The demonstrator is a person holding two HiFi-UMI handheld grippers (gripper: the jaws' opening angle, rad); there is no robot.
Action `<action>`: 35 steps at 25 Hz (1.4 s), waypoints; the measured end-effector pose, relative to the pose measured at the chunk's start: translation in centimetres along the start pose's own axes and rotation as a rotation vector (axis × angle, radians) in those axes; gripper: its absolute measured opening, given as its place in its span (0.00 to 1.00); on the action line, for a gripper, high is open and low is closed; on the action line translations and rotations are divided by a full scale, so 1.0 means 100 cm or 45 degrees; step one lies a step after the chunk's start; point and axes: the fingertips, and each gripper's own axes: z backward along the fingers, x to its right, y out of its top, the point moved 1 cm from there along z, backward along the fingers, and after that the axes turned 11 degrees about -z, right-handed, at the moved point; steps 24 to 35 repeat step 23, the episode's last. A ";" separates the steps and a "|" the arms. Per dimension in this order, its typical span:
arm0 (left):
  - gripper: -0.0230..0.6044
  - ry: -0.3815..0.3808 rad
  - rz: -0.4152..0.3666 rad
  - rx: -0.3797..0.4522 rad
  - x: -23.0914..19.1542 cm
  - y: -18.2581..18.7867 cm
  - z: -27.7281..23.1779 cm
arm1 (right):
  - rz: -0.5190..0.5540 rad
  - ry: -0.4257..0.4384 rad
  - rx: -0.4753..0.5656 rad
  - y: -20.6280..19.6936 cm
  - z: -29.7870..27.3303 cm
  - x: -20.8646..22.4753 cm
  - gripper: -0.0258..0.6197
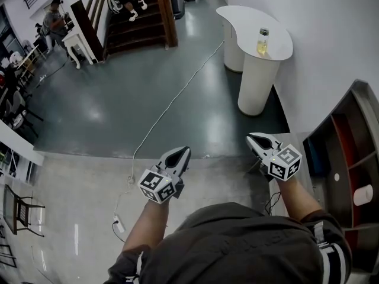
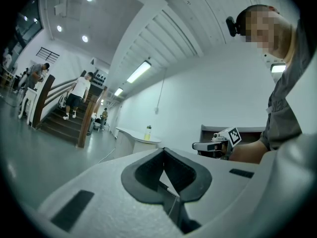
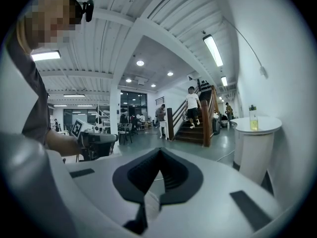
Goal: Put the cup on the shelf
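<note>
The white cup (image 1: 363, 194) is sitting inside an open compartment of the dark shelf (image 1: 339, 136) at the far right, apparently lying on its side. The right hand-held gripper (image 1: 253, 139) is hovering near the shelf, well apart from the cup, its jaws pressing together on nothing. The left hand-held gripper (image 1: 185, 151) is hanging beside it over the floor, jaws likewise together and empty. Further out, a bottle of yellow liquid (image 1: 263, 42) is standing upright on a curved white bench (image 1: 280, 48), and a white cable (image 1: 172, 102) is trailing across the grey floor toward the staircase (image 1: 139, 25).
</note>
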 end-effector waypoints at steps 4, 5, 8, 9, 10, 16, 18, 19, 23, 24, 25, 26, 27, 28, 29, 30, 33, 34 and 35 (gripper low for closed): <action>0.04 -0.007 0.004 -0.001 0.001 -0.001 -0.002 | 0.016 -0.006 -0.014 -0.001 0.000 0.000 0.02; 0.04 -0.008 0.005 -0.003 0.002 -0.001 -0.002 | 0.019 -0.008 -0.016 -0.002 0.000 0.000 0.02; 0.04 -0.011 0.006 -0.005 0.002 -0.002 -0.003 | 0.025 -0.011 -0.019 -0.002 0.000 0.000 0.02; 0.04 -0.011 0.006 -0.005 0.002 -0.002 -0.003 | 0.029 -0.011 -0.020 -0.002 0.000 0.000 0.02; 0.04 -0.011 0.007 -0.005 0.002 -0.002 -0.002 | 0.032 -0.011 -0.021 -0.002 0.000 -0.001 0.02; 0.04 -0.009 0.010 0.002 0.002 -0.001 -0.002 | 0.036 -0.008 -0.024 -0.003 0.000 -0.002 0.02; 0.04 -0.007 0.012 0.003 0.002 -0.002 -0.002 | 0.039 -0.006 -0.025 -0.003 0.000 -0.003 0.02; 0.04 -0.006 0.013 0.003 0.002 -0.002 -0.001 | 0.041 -0.005 -0.026 -0.003 0.000 -0.003 0.02; 0.04 -0.004 0.015 0.005 0.000 -0.001 0.000 | 0.049 -0.003 -0.028 -0.002 -0.001 -0.005 0.02; 0.04 -0.004 0.015 0.005 0.000 -0.001 0.000 | 0.049 -0.003 -0.028 -0.002 -0.001 -0.005 0.02; 0.04 -0.004 0.015 0.005 0.000 -0.001 0.000 | 0.049 -0.003 -0.028 -0.002 -0.001 -0.005 0.02; 0.04 -0.004 0.015 0.005 0.000 -0.001 0.000 | 0.049 -0.003 -0.028 -0.002 -0.001 -0.005 0.02; 0.04 -0.004 0.015 0.005 0.000 -0.001 0.000 | 0.049 -0.003 -0.028 -0.002 -0.001 -0.005 0.02; 0.04 -0.004 0.015 0.005 0.000 -0.001 0.000 | 0.049 -0.003 -0.028 -0.002 -0.001 -0.005 0.02; 0.04 -0.004 0.015 0.005 0.000 -0.001 0.000 | 0.049 -0.003 -0.028 -0.002 -0.001 -0.005 0.02; 0.04 -0.004 0.015 0.005 0.000 -0.001 0.000 | 0.049 -0.003 -0.028 -0.002 -0.001 -0.005 0.02; 0.04 -0.004 0.015 0.005 0.000 -0.001 0.000 | 0.049 -0.003 -0.028 -0.002 -0.001 -0.005 0.02; 0.04 -0.004 0.015 0.005 0.000 -0.001 0.000 | 0.049 -0.003 -0.028 -0.002 -0.001 -0.005 0.02; 0.04 -0.004 0.015 0.005 0.000 -0.001 0.000 | 0.049 -0.003 -0.028 -0.002 -0.001 -0.005 0.02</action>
